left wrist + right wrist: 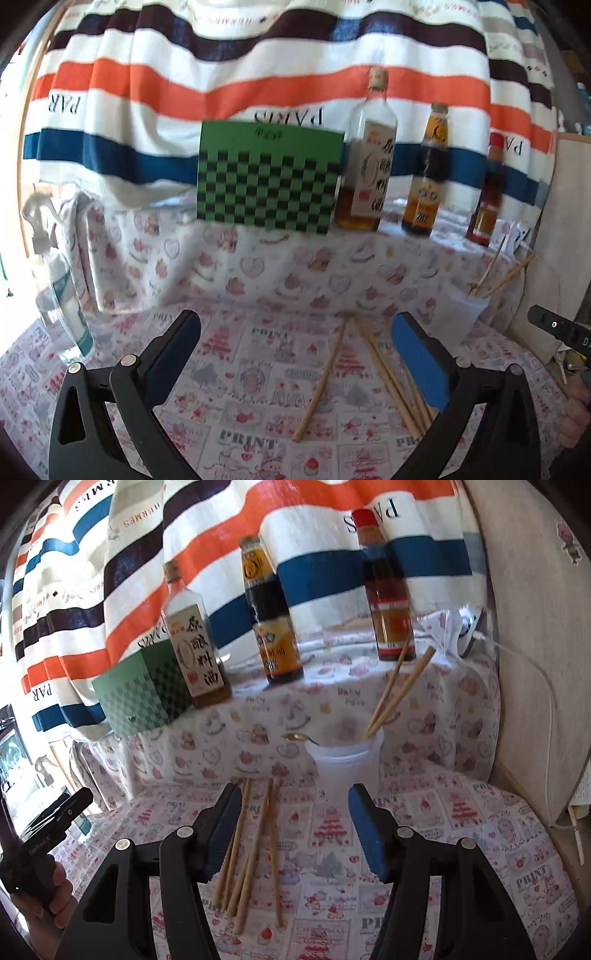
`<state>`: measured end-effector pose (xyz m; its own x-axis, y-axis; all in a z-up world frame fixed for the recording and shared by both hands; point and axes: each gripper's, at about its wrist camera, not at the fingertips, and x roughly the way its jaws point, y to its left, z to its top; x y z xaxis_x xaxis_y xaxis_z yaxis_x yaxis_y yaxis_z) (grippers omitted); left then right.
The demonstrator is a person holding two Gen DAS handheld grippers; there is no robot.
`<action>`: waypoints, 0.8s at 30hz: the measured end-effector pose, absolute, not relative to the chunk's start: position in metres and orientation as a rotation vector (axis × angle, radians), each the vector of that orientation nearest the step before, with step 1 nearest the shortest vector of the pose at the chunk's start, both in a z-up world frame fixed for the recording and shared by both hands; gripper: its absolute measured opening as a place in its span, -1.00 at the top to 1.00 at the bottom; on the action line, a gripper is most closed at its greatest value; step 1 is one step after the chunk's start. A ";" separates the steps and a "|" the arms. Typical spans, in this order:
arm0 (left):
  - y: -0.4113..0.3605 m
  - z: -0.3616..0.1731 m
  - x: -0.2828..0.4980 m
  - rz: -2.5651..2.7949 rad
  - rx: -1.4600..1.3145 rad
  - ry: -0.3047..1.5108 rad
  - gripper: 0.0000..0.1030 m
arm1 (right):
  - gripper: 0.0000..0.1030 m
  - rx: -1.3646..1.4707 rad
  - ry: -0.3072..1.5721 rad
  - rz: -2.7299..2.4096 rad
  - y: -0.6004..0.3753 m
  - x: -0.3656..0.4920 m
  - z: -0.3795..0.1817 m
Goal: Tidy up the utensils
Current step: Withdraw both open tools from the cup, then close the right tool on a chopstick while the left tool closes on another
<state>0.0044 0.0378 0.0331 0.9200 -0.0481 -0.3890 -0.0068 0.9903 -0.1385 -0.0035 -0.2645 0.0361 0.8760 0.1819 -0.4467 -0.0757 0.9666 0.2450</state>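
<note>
Several wooden chopsticks (pixel 251 849) lie loose on the printed tablecloth, fanned out toward me. In the left wrist view one chopstick (pixel 321 380) lies apart from a bundle (pixel 391 380). A translucent plastic cup (pixel 343 764) stands behind them, holding two chopsticks (pixel 399 694) and a gold spoon (pixel 295 737). My left gripper (pixel 295 325) is open wide above the loose chopsticks, holding nothing. My right gripper (pixel 295 797) is open too, its left finger over the bundle, with nothing pressed between the pads. The cup (pixel 458 306) is at the right of the left view.
On a raised, cloth-covered ledge behind stand three sauce bottles (pixel 273 627) and a green checkered box (pixel 269 177). A clear spray bottle (pixel 62 295) stands at the left. A striped cloth hangs at the back. A pale panel (pixel 535 664) closes the right side.
</note>
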 end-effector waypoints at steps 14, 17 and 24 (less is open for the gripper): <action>0.040 -0.017 0.045 -0.115 -0.176 0.768 -0.54 | -0.21 0.211 0.689 0.115 -0.258 0.031 -0.006; 0.029 -0.028 0.048 -0.129 -0.146 0.852 -0.37 | -0.21 0.190 0.741 0.142 -0.251 0.036 -0.013; 0.025 -0.047 0.055 -0.167 -0.158 0.974 0.19 | -0.21 0.152 0.791 0.147 -0.240 0.038 -0.023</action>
<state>0.0549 0.0252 -0.0466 0.5510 -0.2110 -0.8074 0.0698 0.9758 -0.2074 0.0385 -0.2396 -0.0228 0.6942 0.1876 -0.6949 -0.0741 0.9789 0.1903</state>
